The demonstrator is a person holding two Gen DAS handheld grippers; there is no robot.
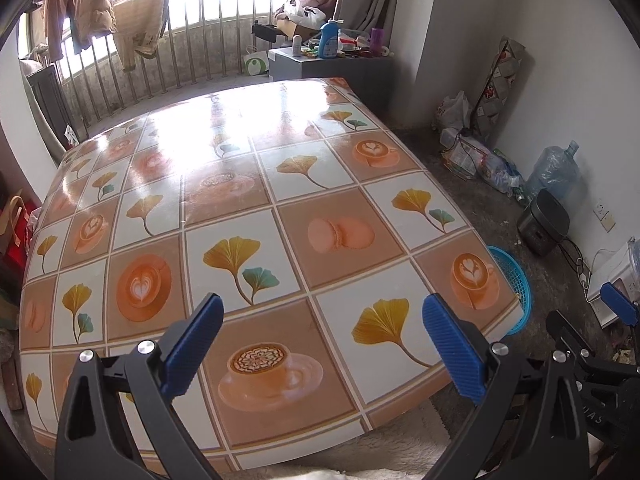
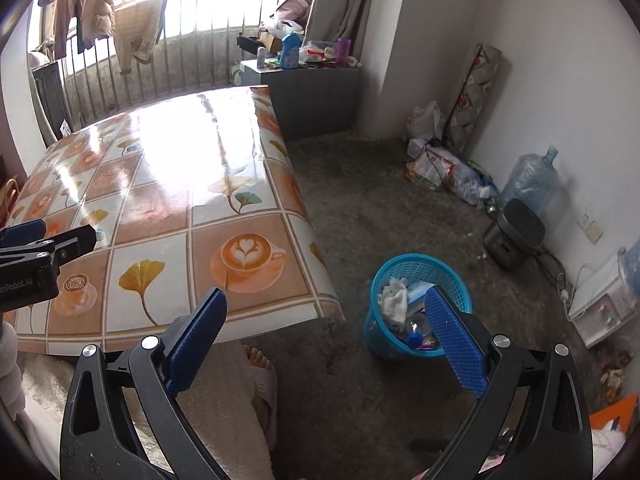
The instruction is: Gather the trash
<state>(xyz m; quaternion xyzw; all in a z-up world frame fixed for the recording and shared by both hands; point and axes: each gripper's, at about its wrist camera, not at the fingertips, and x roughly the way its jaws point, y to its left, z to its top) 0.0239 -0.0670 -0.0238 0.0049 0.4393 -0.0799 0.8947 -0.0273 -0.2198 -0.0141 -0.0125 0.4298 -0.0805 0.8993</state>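
Observation:
A blue mesh waste basket [image 2: 416, 304] stands on the floor right of the table; inside lie a crumpled white tissue [image 2: 394, 298], a clear plastic bottle [image 2: 416, 326] and other scraps. Its rim [image 1: 516, 280] peeks past the table edge in the left wrist view. My left gripper [image 1: 326, 344] hovers open over the near part of the patterned table [image 1: 248, 208], nothing between its blue pads. My right gripper [image 2: 328, 340] is open too, held above the floor between table corner and basket. The left gripper [image 2: 36, 248] shows at the left edge of the right wrist view.
A person's foot in a slipper [image 2: 262, 376] rests below the table corner. Along the right wall stand a water jug [image 2: 532, 180], a dark rice cooker [image 2: 514, 240], plastic bags [image 2: 440, 164] and cables. A grey cabinet [image 2: 316, 92] with bottles sits behind the table by the railing.

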